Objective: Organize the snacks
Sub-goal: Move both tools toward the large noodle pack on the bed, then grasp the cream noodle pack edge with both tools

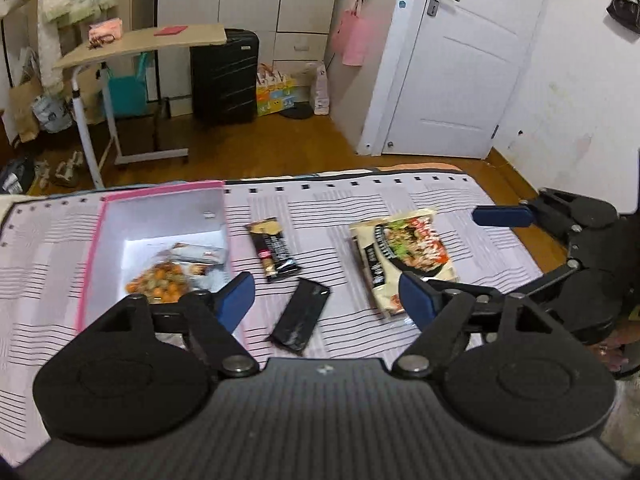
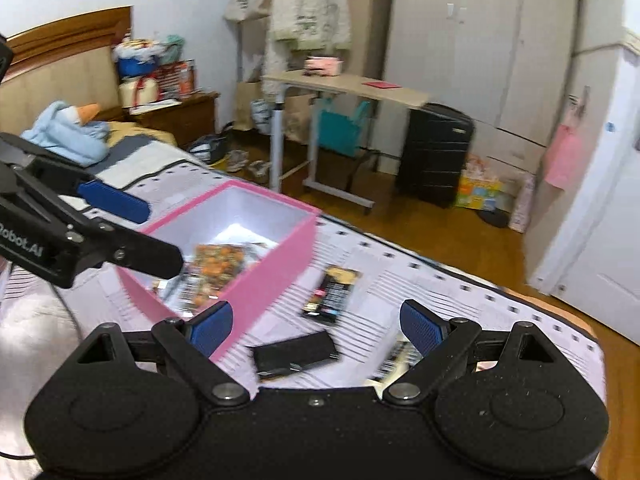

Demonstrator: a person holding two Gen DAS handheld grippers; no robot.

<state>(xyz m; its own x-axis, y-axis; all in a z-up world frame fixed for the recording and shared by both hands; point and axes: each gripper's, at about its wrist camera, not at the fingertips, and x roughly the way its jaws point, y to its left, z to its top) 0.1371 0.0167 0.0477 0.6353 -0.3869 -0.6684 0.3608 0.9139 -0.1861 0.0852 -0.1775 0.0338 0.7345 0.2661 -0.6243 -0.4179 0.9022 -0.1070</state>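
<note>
Both the left gripper [image 1: 326, 300] and right gripper [image 2: 316, 326] are spread, empty. Beside the pink box [image 1: 93, 256], 3 light, crinkly packets are judged slippery; the black wrapper [image 1: 299, 322] is best pinched across its width.

A black suitcase [image 1: 224, 76] stands beside a rolling side table [image 1: 140, 46], near the white door [image 1: 452, 60].
</note>
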